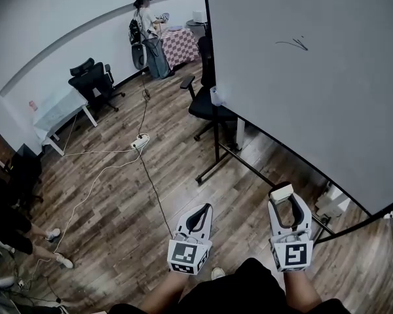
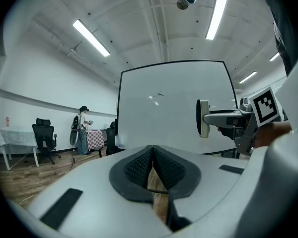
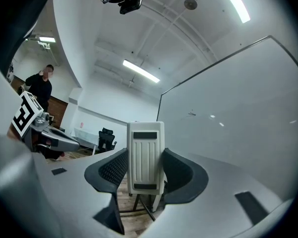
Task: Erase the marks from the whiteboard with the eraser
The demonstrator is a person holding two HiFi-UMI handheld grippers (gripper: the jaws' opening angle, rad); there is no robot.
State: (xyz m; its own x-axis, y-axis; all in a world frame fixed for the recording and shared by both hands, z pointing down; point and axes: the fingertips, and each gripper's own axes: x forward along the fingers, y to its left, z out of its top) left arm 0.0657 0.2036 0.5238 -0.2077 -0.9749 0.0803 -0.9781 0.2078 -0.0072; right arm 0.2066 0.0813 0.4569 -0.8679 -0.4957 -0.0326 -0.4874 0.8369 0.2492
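A large whiteboard (image 1: 314, 77) on a black stand fills the right of the head view, with a small black mark (image 1: 293, 43) near its upper part. My right gripper (image 1: 283, 199) is shut on a cream eraser (image 1: 281, 191), held low, below the board's bottom edge. In the right gripper view the eraser (image 3: 145, 155) stands upright between the pads and the mark (image 3: 191, 114) shows far off on the board. My left gripper (image 1: 198, 216) is shut with nothing in it, to the left of the right one. From the left gripper view (image 2: 152, 168) I see the board (image 2: 171, 108) and the eraser (image 2: 203, 118).
A black office chair (image 1: 206, 103) stands by the board's left edge. Cables and a power strip (image 1: 140, 140) lie on the wooden floor. A person (image 1: 147, 34) stands at a checkered table far back. Another chair (image 1: 92, 84) and a white table (image 1: 56, 113) are at the left.
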